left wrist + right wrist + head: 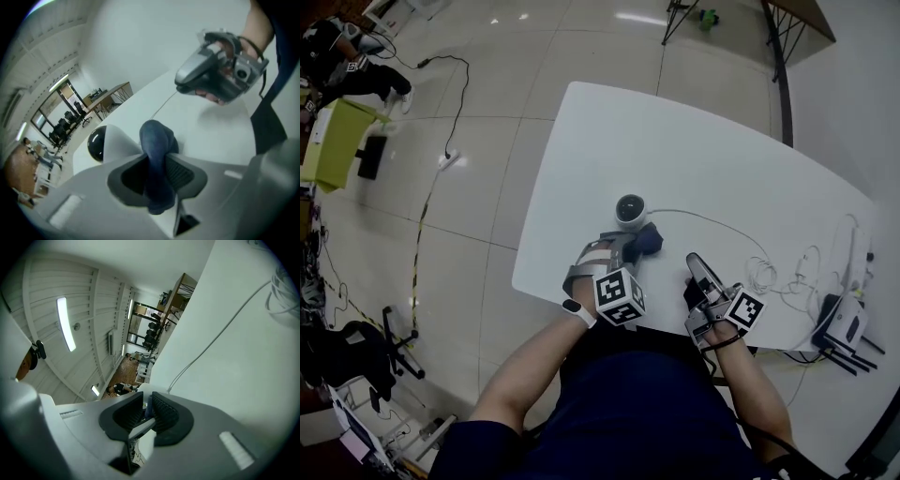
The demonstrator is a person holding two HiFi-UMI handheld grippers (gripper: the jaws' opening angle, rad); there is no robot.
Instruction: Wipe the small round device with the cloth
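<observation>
**Loose dome, bunched cloth: where this wipe could slip**

Head view: The small round device (630,210), a white plastic dome with a glossy black lens, sits on the smooth white worktop (703,141) toward the person's side. It trails a thin white cable (722,225). The left gripper (633,249) holds the soft dark blue cloth (651,240) just beside it. The right gripper (694,262) hovers apart and steadies nothing. A sideways rub would likely skid the light dome across that slick surface or tug its cable.

Left gripper view: The jaws are clamped on the cloth's bunched middle, and a rounded, floppy wad pokes out past the ribbed dark pads. The dome lies close on the wad's left; I cannot tell whether they touch. Under hard pressure the wad may fold back, so that the stiff grey jaw tips scuff the shiny lens, or the cloth may work loose.

Right gripper view: The jaws stand narrowly apart with nothing between them. The shell is matte grey, the pads black and ridged. The cable runs across the worktop ahead and could snag if this gripper comes in.
</observation>
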